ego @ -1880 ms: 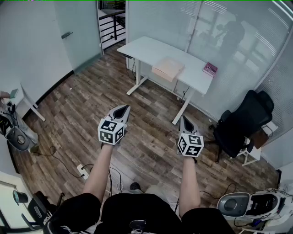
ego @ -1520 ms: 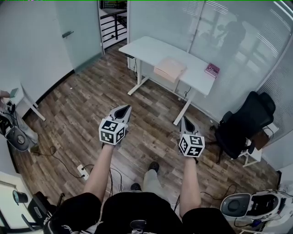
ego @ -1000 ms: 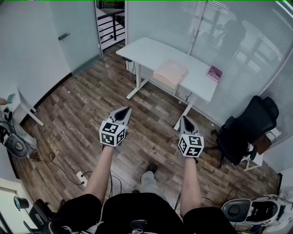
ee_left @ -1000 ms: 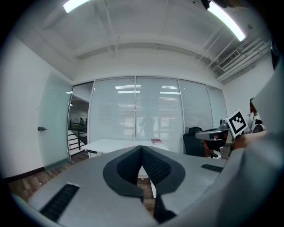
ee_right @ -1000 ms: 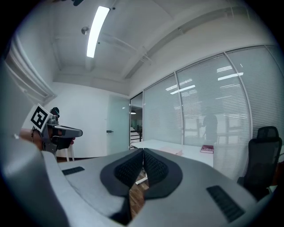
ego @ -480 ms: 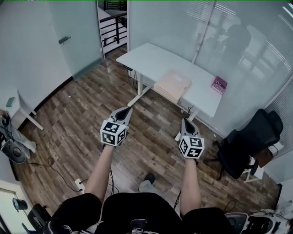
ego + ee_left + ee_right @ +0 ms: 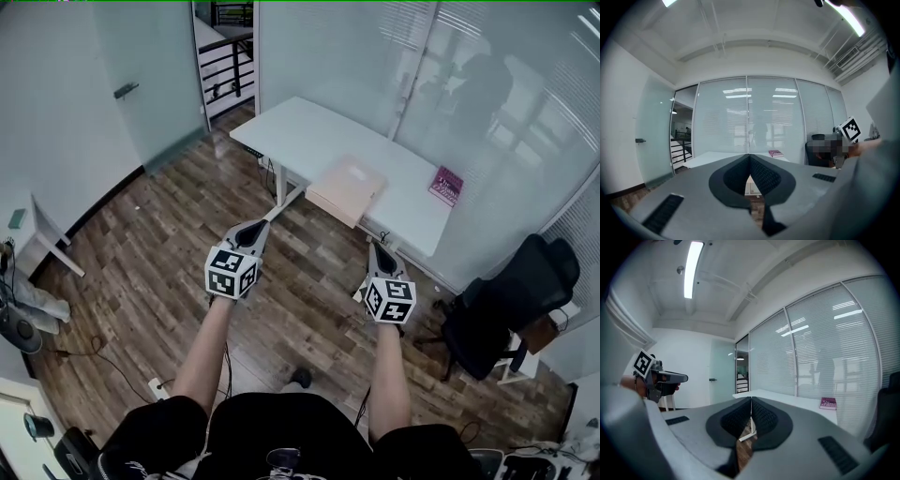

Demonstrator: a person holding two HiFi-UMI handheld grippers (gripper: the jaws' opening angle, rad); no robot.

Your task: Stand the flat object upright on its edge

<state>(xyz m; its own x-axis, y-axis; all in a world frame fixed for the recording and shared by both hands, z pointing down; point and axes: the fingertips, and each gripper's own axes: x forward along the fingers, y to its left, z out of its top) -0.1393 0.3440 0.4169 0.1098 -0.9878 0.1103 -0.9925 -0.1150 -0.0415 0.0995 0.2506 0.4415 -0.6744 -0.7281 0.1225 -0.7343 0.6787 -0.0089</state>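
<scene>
1. Low centre of the head view: my left gripper [image 7: 256,226] and right gripper [image 7: 375,247], both with jaws pressed together, nothing between them.
2. Beneath and ahead of them: wood floor [image 7: 141,253].
3. Upper centre: white table [image 7: 300,122].
4. Flat beige box [image 7: 347,190], lying flat at the table's near edge.
5. Purple book [image 7: 446,185], also lying flat, well apart to the right.
6. Right edge: black chair [image 7: 506,300].
7. Upper left: glass door [image 7: 150,84].

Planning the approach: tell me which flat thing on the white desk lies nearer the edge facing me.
The pale beige box, the larger one, at the near edge of the white desk; the small purple book lies back by the glass wall.
</scene>
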